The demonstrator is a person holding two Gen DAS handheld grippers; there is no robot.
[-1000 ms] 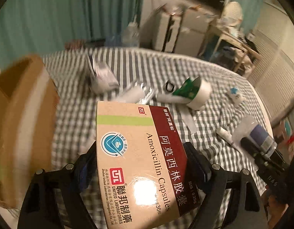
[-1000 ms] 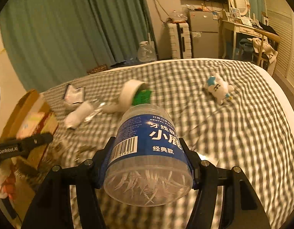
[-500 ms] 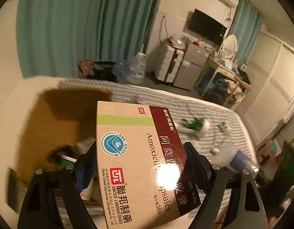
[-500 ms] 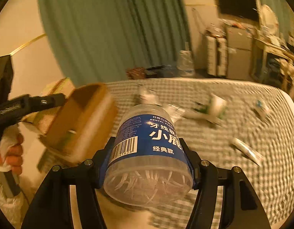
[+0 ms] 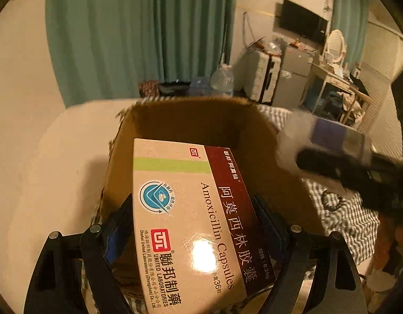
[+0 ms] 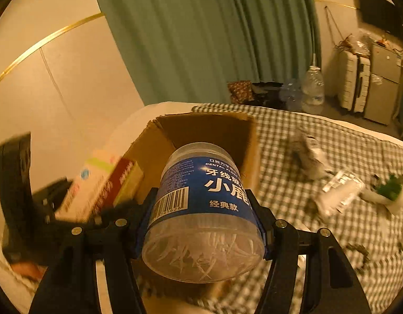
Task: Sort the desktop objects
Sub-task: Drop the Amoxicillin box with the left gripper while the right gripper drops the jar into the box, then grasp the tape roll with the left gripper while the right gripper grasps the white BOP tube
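Both loads (image 5: 191,214) hiding carton (image 5: 201,120) floor

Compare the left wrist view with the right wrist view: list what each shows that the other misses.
Left wrist only: the printed top face of the amoxicillin box in the left gripper.
Right wrist only: the floss picks inside the floss jar clamped in the right gripper, and the clutter lying on the checkered bedspread.
Both: the open cardboard box, both held items, the teal curtain.

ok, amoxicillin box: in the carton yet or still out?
Out. The amoxicillin box is clamped in the left hand-held gripper above the open cardboard carton, not released. Whether its far end dips below the rim: cannot tell.
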